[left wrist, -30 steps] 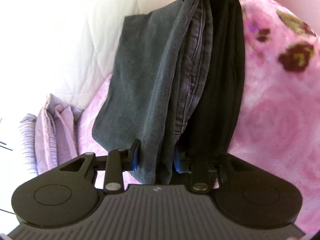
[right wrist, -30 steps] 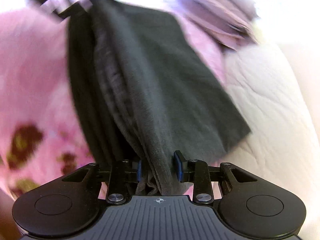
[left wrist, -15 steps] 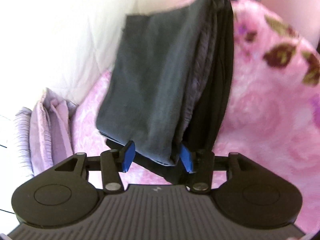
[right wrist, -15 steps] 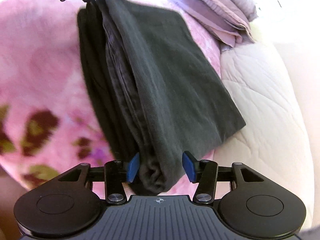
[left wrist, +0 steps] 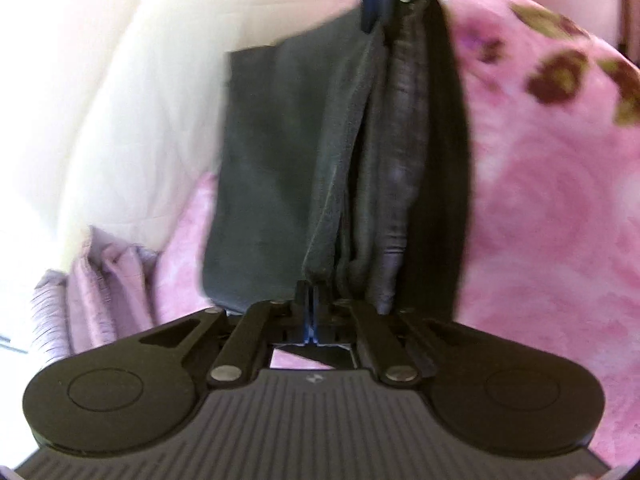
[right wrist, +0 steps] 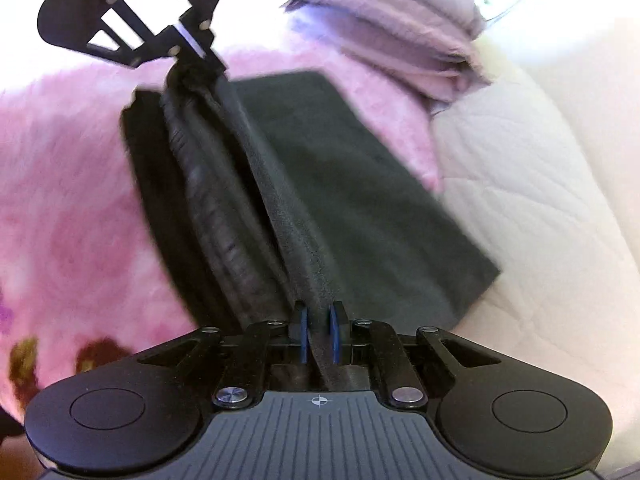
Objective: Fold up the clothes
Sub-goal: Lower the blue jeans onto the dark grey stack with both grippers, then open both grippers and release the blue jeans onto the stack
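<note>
Both clamped tight on dark garment (left wrist: 296, 168) top fold: left gripper (left wrist: 311, 300), right gripper (right wrist: 319, 322). Stretched between over pink blanket (left wrist: 560, 200); lilac clothes (right wrist: 400, 32) just beside.

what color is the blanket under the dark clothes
Pink blanket with dark red and olive flower patches, clearest in the left wrist view.

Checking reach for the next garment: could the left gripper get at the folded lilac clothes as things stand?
Probably not yet: the left gripper is shut on the dark garment, though nothing blocks the lilac clothes beside it.
</note>
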The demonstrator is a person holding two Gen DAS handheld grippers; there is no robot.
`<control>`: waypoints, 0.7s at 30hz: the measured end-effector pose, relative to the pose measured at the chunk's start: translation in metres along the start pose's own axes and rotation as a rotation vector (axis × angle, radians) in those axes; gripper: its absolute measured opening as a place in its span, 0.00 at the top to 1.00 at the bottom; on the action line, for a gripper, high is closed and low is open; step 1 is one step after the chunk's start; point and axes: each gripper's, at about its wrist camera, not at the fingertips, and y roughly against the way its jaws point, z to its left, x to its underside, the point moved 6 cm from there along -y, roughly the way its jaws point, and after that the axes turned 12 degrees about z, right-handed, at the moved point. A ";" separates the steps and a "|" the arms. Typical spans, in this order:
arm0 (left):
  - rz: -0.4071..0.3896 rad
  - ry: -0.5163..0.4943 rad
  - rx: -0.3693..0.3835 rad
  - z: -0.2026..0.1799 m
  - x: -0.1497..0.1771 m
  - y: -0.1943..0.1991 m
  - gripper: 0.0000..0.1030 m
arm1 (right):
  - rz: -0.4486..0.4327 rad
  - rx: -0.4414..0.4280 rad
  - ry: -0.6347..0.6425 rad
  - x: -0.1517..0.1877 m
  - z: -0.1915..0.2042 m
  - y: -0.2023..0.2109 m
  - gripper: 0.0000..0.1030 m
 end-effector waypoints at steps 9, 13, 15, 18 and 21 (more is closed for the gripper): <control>0.053 0.167 0.085 0.009 0.000 0.018 0.93 | 0.058 -0.077 -0.276 0.016 -0.001 0.013 0.45; 0.147 0.415 0.193 0.022 0.004 0.029 0.60 | 0.074 -0.145 -0.466 0.024 -0.008 0.023 0.43; 0.179 0.523 0.231 0.024 0.011 0.039 0.59 | 0.090 -0.213 -0.624 0.031 -0.009 0.035 0.40; 0.206 0.658 0.282 0.024 0.023 0.062 0.54 | 0.152 -0.295 -0.836 0.047 0.004 0.053 0.37; 0.186 0.735 0.320 0.024 0.034 0.094 0.36 | 0.186 -0.339 -0.985 0.061 0.026 0.083 0.36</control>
